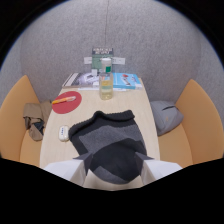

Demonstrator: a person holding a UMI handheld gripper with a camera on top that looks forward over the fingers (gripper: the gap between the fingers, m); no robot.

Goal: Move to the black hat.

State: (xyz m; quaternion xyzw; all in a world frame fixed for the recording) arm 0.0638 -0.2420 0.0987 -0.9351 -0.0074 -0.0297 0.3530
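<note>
A black and grey knitted hat (107, 140) lies on the pale wooden table (90, 107), at the near end of it. Its dark rounded end reaches back between my fingers. My gripper (112, 172) is open, with the pale fingers (67, 170) spread wide on either side of the hat. I cannot see either finger pressing on the fabric.
Beyond the hat stand a bottle of yellowish liquid (105, 80), a red round mat (66, 101) with an orange item on it, a small white device (63, 133) and magazines (125, 80). A grey cushion (167, 116) lies on the right bench, beige cloth (35, 120) on the left one.
</note>
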